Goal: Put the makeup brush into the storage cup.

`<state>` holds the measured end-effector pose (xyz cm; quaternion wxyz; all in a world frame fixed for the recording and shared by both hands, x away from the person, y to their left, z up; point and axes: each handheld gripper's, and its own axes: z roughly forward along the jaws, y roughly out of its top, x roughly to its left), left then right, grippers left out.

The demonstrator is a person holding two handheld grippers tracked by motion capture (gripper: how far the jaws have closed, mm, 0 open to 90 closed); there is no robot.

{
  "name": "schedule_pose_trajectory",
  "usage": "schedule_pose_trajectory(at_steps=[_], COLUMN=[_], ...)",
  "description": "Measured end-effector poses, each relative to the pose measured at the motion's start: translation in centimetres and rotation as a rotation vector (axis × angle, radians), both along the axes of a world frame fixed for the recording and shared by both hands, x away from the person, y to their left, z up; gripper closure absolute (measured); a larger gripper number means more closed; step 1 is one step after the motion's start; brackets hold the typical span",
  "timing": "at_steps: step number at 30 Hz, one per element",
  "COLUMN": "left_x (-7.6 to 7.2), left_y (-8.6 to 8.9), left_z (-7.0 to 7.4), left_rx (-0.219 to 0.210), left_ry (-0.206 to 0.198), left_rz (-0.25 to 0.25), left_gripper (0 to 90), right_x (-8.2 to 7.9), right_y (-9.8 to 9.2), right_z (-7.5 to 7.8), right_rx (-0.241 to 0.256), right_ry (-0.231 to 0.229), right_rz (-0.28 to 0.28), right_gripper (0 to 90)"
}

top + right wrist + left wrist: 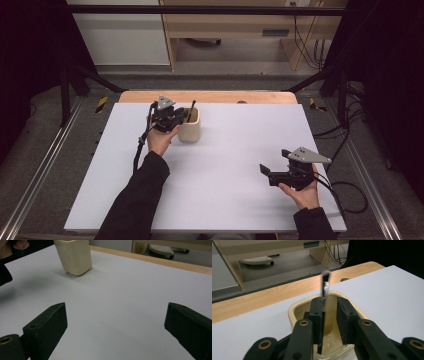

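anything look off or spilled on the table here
Nothing stands out. The cream cup stands upright on the white board, with a brush leaning inside it between the open left tongs. No spill or damage shows.

The bristle tip of the thin black-handled brush is showing blurred in the left gripper view, at twelve o'clock above the jaws. Its lower handle is disappearing behind the left gripper, so whether the jaws are touching it cannot be told. The cream ceramic rectangular cup is being cut off at its rim by the top edge at eleven o'clock in the right gripper view.
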<state>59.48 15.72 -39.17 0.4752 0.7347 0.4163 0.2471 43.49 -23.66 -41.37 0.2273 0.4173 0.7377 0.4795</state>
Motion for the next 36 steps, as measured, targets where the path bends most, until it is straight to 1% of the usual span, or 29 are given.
schedule_pose_trajectory(at_steps=[1,2,3,4,8,9,10,11,12,13,15,17,18,21,22,23,24,25,26,27,28,29,30,32,34,35,36], left_x=[-0.2,-0.6,-0.6,-1.1,-1.9,-2.2,-2.8,-2.8,-3.6,-3.6,-4.3,-5.1,-5.7,-6.4,-7.0,-7.0,-7.7,-8.0,-8.0,-8.4,-8.7,-9.0,-9.5,-9.8,-10.7,-10.7,-11.2], left_y=[0.1,0.4,0.4,0.7,1.0,1.2,1.4,1.4,1.6,1.6,1.9,2.2,2.4,2.6,2.7,2.7,3.0,3.1,3.1,3.2,3.3,3.5,3.7,3.8,4.3,4.3,4.5], left_z=[0.1,0.3,0.3,0.5,0.6,0.7,0.8,0.8,1.0,1.0,1.3,1.5,1.6,1.7,1.7,1.7,1.6,1.5,1.5,1.5,1.4,1.3,1.2,1.2,1.1,1.1,1.0], left_rx=[-0.008,-0.014,-0.014,-0.016,-0.03,-0.032,-0.045,-0.045,-0.047,-0.047,-0.048,-0.05,-0.053,-0.049,-0.045,-0.045,-0.042,-0.046,-0.046,-0.049,-0.048,-0.047,-0.048,-0.044,-0.038,-0.038,-0.034], left_ry=[-0.006,-0.013,-0.013,-0.018,-0.021,-0.02,-0.022,-0.022,-0.032,-0.032,-0.044,-0.045,-0.045,-0.048,-0.042,-0.042,-0.048,-0.047,-0.047,-0.045,-0.044,-0.044,-0.046,-0.048,-0.059,-0.059,-0.065], left_rz=[0.003,0.002,0.002,-0.005,-0.024,-0.026,-0.036,-0.036,-0.044,-0.044,-0.053,-0.064,-0.075,-0.086,-0.095,-0.095,-0.105,-0.11,-0.11,-0.115,-0.119,-0.124,-0.13,-0.131,-0.143,-0.143,-0.147], left_gripper=[73.3,70.7,69.5,68.4,62.4,62.4,59.4,58.2,57.1,56.2,55.6,51.9,50.7,49.0,45.5,44.5,43.7,42.6,41.0,41.0,37.7,37.7,35.3,33.2,31.8,30.5,29.3], right_x=[0.0,0.0,0.0,0.0,0.0,0.0,0.1,0.1,0.0,0.0,0.0,0.0,0.0,0.0,-0.1,-0.1,-0.1,-0.1,-0.1,-0.1,-0.1,-0.1,-0.1,-0.2,-0.2,-0.2,-0.2], right_y=[0.0,0.0,0.0,0.0,0.1,0.1,0.1,0.1,0.1,0.1,0.1,0.2,0.1,0.1,0.0,0.0,0.0,0.0,0.0,0.0,0.0,0.0,0.0,0.0,0.0,0.0,0.0], right_z=[0.0,0.0,0.0,-0.1,-0.1,-0.1,-0.1,-0.1,-0.1,-0.1,-0.1,-0.1,0.0,0.0,0.1,0.1,0.1,0.1,0.1,0.1,0.1,0.1,0.2,0.2,0.2,0.2,0.2], right_rx=[0.0,-0.005,-0.005,-0.004,0.001,0.001,0.001,0.001,0.0,0.0,0.001,0.006,0.008,0.004,0.006,0.006,0.005,0.005,0.005,0.005,0.004,0.004,0.006,0.008,0.007,0.007,0.005], right_ry=[0.0,-0.002,-0.004,-0.005,-0.007,-0.007,-0.008,-0.008,-0.007,-0.006,-0.004,-0.007,-0.007,-0.012,-0.014,-0.014,-0.012,-0.011,-0.011,-0.011,-0.012,-0.012,-0.013,-0.014,-0.014,-0.014,-0.013], right_rz=[0.0,0.002,0.002,0.002,0.006,0.006,0.008,0.008,0.007,0.011,0.01,0.009,0.011,0.007,0.01,0.01,0.005,0.004,0.004,0.004,0.007,0.007,0.008,0.004,0.004,0.004,0.001], right_gripper=[5.0,5.0,5.0,5.0,5.0,5.0,5.0,5.0,4.9,4.9,4.9,4.9,4.9,4.9,4.9,4.9,4.8,4.8,4.8,4.8,4.7,4.7,4.7,4.7,4.7,4.7,4.7])
